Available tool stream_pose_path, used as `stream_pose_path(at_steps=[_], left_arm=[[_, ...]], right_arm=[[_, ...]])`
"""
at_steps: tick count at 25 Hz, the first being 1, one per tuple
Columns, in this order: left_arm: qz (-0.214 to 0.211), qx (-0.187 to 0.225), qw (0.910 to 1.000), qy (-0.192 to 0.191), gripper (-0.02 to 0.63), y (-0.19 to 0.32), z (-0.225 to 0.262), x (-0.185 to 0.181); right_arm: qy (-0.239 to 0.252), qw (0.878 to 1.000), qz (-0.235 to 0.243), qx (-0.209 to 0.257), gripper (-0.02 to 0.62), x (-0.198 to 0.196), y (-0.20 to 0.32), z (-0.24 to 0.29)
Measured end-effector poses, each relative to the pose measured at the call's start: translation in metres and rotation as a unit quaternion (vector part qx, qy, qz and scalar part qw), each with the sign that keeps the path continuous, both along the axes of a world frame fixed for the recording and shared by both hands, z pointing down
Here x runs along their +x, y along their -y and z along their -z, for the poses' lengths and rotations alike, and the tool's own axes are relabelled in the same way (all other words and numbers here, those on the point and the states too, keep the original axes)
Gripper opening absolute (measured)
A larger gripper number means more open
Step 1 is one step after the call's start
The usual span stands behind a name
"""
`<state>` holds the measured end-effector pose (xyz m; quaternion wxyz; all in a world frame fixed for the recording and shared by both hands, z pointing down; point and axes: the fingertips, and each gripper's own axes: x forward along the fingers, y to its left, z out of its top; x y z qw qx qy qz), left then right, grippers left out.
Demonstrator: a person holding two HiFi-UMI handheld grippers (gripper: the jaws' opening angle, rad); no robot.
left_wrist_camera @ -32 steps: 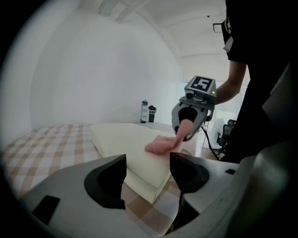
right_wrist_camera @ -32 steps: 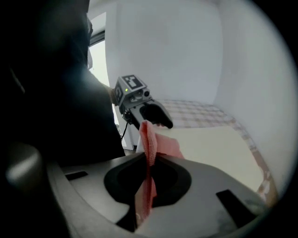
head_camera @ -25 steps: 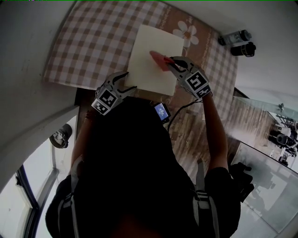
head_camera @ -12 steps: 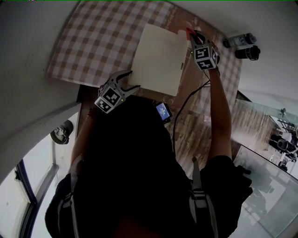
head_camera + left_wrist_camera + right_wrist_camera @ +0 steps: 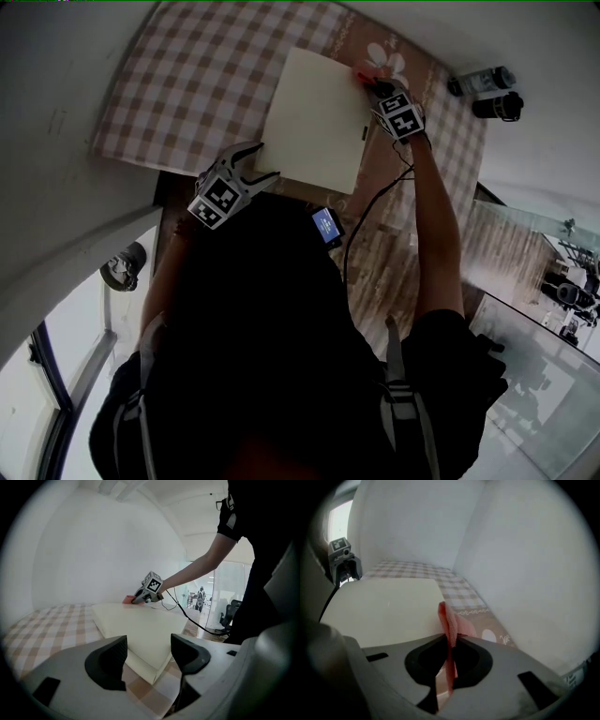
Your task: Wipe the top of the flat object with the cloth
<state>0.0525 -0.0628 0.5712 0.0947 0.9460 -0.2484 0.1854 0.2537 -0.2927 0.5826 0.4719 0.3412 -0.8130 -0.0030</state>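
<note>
Office-like workroom, not clearly a home: plain white walls, wood-plank floor, a glass partition with an office chair near it. Homelier touch on the table only: checked tablecloth with a flower print.

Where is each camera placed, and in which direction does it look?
Head view: on the person's head, looking steeply down at the cream board on the checked tablecloth; shows torso, left gripper, right gripper.
Left gripper view: on the left gripper, looking along its open fingers over the board's near corner; shows the right arm.
Right gripper view: on the right gripper, looking along fingers shut on the pink cloth, across the board.
Both gripper views show board and cloth.
</note>
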Motion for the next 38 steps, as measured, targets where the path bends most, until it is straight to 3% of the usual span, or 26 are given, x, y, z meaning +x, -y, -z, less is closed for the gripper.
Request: stream_pose_path(at_steps=[6, 10, 38], left_arm=[[0.004, 0.0, 1.0, 0.003, 0.301, -0.001, -0.002, -0.001], [0.004, 0.005, 1.0, 0.001, 0.302, -0.001, -0.008, -0.001], [0.007, 0.001, 1.0, 0.0, 0.304, -0.001, -0.007, -0.001]], right_arm=[[-0.034, 0.998, 0.039, -0.046, 0.018, -0.004, -0.021, -0.005], [-0.028, 0.996, 0.044, -0.068, 0.018, -0.009, -0.037, -0.007], [0.048, 0.991, 0.076, -0.098, 0.018, -0.05, -0.171, -0.008]])
